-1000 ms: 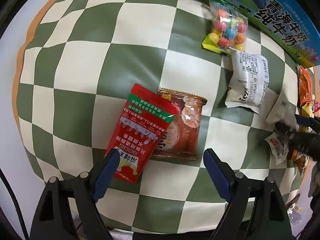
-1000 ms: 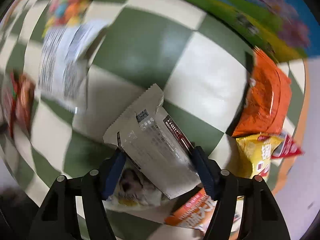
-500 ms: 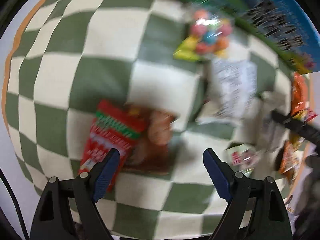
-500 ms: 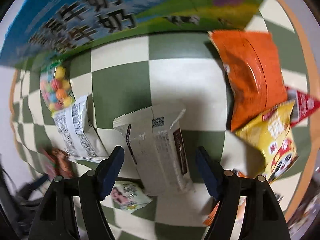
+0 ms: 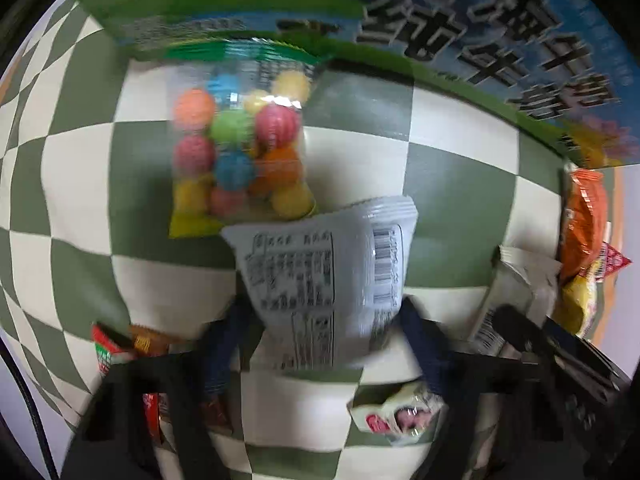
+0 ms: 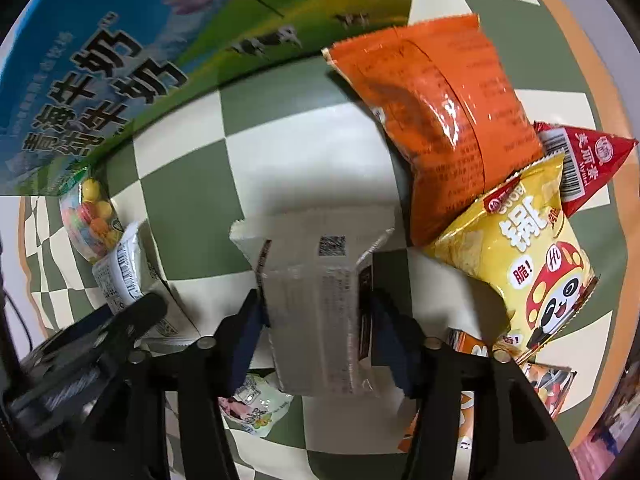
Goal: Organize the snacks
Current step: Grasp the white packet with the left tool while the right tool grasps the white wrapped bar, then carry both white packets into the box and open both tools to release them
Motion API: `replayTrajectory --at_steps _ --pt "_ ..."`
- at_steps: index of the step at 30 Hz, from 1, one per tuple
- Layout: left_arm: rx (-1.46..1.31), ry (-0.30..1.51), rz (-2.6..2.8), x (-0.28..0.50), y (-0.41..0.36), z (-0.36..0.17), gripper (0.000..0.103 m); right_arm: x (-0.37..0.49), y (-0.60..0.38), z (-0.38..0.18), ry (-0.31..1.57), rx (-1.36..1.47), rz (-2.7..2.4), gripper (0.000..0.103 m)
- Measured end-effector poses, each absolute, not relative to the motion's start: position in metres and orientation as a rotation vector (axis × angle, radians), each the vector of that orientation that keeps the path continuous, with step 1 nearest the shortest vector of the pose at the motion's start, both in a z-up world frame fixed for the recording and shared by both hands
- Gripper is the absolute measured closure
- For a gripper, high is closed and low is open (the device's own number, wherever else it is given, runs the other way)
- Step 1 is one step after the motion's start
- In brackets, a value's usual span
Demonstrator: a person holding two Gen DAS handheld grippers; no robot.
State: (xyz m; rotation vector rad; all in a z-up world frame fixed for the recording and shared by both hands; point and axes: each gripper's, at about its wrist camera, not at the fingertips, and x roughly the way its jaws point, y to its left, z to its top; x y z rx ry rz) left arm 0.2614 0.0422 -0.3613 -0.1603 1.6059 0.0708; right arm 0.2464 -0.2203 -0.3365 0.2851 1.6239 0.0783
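A: What could go wrong here?

B: Both packets are slick film. The right gripper [image 6: 316, 320] has its jaws pressed on the sides of the grey-white packet [image 6: 316, 300] low down — if it bows, it may slide out onto the checked tabletop [image 6: 312, 148] or knock the orange bag [image 6: 436, 108].

A: And the left gripper [image 5: 320, 344]?

B: Its jaws sit either side of the white label packet [image 5: 324, 280], apparently touching; the view is blurred, so I cannot tell whether they grip. A skewed close could shove it into the candy-ball bag [image 5: 240, 148].

A: Orientation?

B: Each packet's long axis runs along its fingers, far ends pointing toward the milk carton [image 6: 100, 64].
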Motion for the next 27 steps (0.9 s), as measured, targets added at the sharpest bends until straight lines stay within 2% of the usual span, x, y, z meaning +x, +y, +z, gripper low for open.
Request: replayTrajectory --at_steps 5,12,16,21,27 --pt "-0.103 1.584 0.054 0.249 0.033 -0.360 0.055 0.238 -0.213 -0.344 1.617 0.201 0.103 0.046" --pt "-0.072 1.651 0.018 0.214 0.029 -0.376 0.054 0.219 -0.214 -0.344 1.652 0.136 0.137 0.046" --pt "-0.086 1.659 0.037 0.215 0.033 -0.387 0.051 0.212 -0.221 -0.352 1.679 0.152 0.123 0.041" --pt "-0.071 1.653 0.048 0.221 0.032 -0.391 0.051 0.201 -0.186 -0.374 1.674 0.087 0.121 0.040" --pt "-0.067 1.642 0.058 0.212 0.024 -0.372 0.053 0.193 -0.166 -0.374 1.650 0.063 0.117 0.044"
